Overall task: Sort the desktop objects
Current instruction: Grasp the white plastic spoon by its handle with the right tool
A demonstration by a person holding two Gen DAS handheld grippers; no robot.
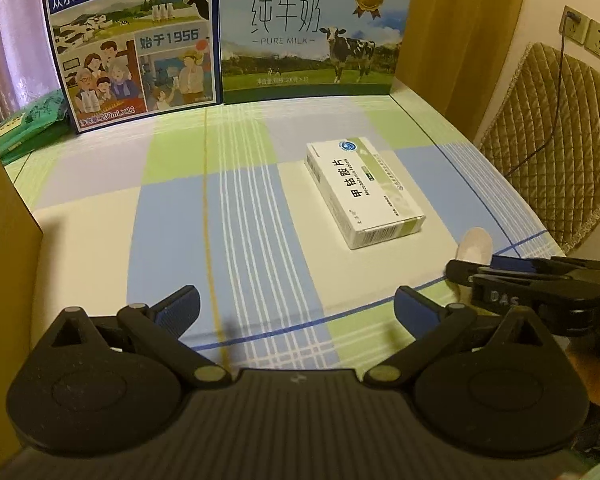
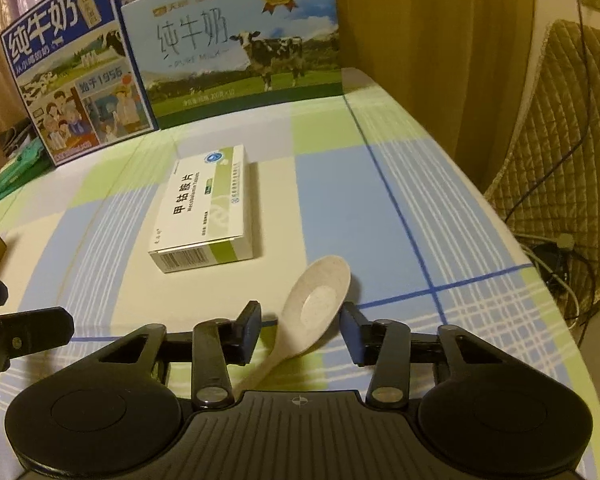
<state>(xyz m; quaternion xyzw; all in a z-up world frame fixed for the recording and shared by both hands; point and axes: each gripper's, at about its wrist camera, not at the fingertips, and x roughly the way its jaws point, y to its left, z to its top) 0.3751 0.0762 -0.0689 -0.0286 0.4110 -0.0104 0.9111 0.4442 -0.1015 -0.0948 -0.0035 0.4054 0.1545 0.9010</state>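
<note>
While the right gripper (image 2: pixel 300 334) straddles the spoon (image 2: pixel 314 302), jaws apart, left gripper (image 1: pixel 296 306) wide and empty — medicine box (image 2: pixel 208 210) unsorted on counter (image 2: pixel 380 200).

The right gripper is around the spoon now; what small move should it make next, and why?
Probably close the right gripper on the spoon. Its jaws stand open on either side of the spoon, which lies flat on the checked tablecloth and does not look pinched yet. The medicine box lies apart, so closing should not disturb it. The left gripper is open with nothing between its fingers.
</note>
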